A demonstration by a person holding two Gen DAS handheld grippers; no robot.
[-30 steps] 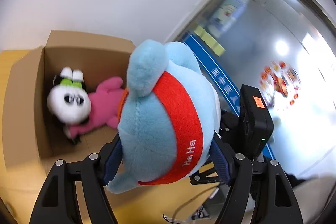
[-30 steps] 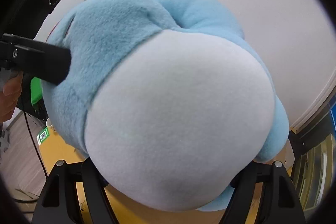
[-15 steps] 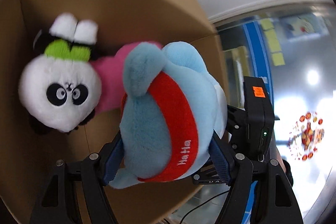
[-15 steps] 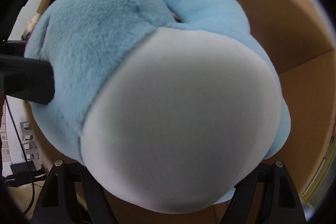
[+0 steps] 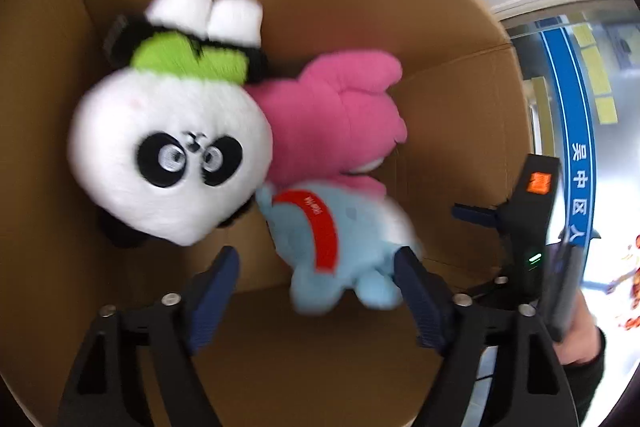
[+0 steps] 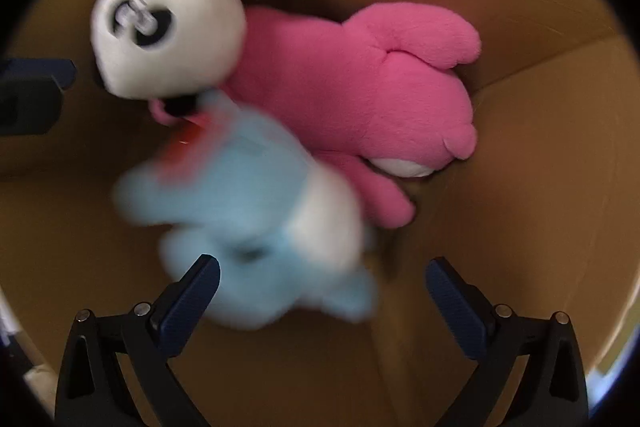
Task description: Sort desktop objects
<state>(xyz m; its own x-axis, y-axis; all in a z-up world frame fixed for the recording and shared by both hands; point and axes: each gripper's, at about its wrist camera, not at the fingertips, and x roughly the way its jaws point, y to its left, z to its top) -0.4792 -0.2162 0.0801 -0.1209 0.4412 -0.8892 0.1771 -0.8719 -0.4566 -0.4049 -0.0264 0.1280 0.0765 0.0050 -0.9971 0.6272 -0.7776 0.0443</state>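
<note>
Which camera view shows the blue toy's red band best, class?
The left wrist view: the red band runs sharp across the blue toy, its white lettering visible though unreadable. The right wrist view shows the blue toy smeared by motion, the band only a red blur near the panda.

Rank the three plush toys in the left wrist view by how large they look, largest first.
1. Panda head plush, largest.
2. Pink plush, though the panda hides part of it.
3. Blue plush with the red band, smallest; it is blurred, so its outline is uncertain.
Apparent size only; camera distances differ.
</note>
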